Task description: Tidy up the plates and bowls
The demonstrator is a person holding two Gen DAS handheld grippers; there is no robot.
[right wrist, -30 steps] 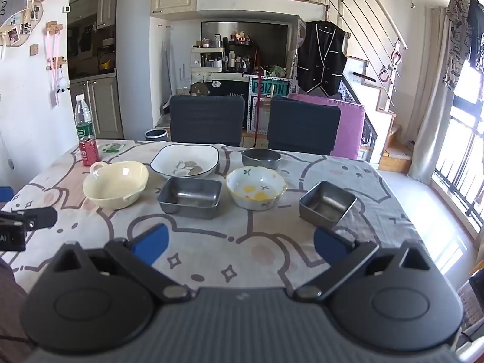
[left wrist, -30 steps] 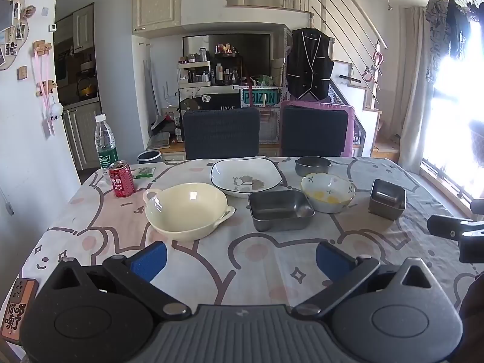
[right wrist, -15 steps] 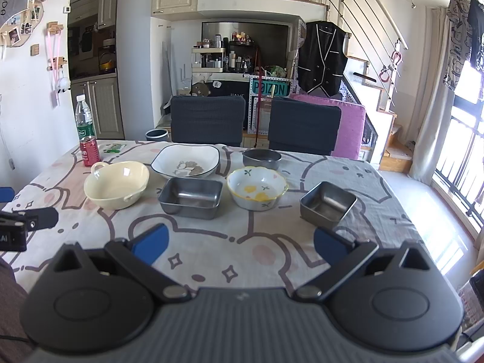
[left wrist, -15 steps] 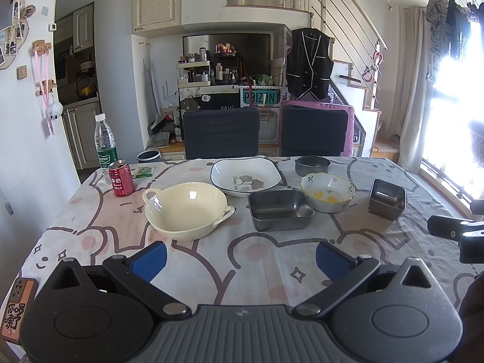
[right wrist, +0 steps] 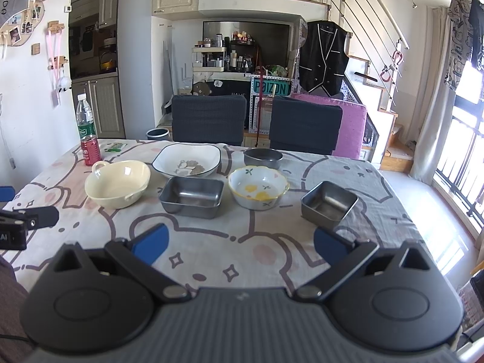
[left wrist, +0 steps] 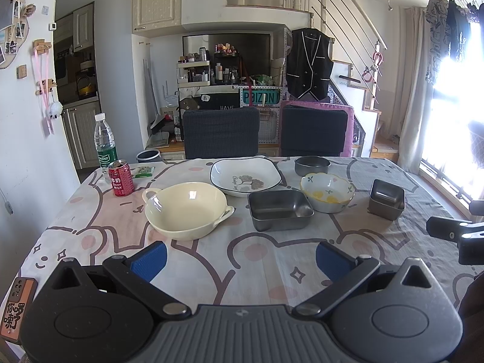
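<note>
While both units hover over the near edge of the tabletop [left wrist: 99, 217], the left hand-held gripper [left wrist: 240, 255] has its blue pads [left wrist: 149, 255] spread wide, nothing between them; the right hand-held gripper [right wrist: 240, 243] is likewise spread and empty. Beyond the left one: cream bowl [left wrist: 186, 208] with two handles, then metal tray [left wrist: 279, 208] just beside it on the right. White plate [left wrist: 245, 177] sits behind both. Flowered bowl [left wrist: 326, 192] is near the tray's right end, dark round bowl [left wrist: 311, 165] behind it. Square metal tin [left wrist: 387, 198] stands apart, far right. All upright, unstacked. Red can [left wrist: 121, 178] and water bottle [left wrist: 104, 142] at far left corner.
</note>
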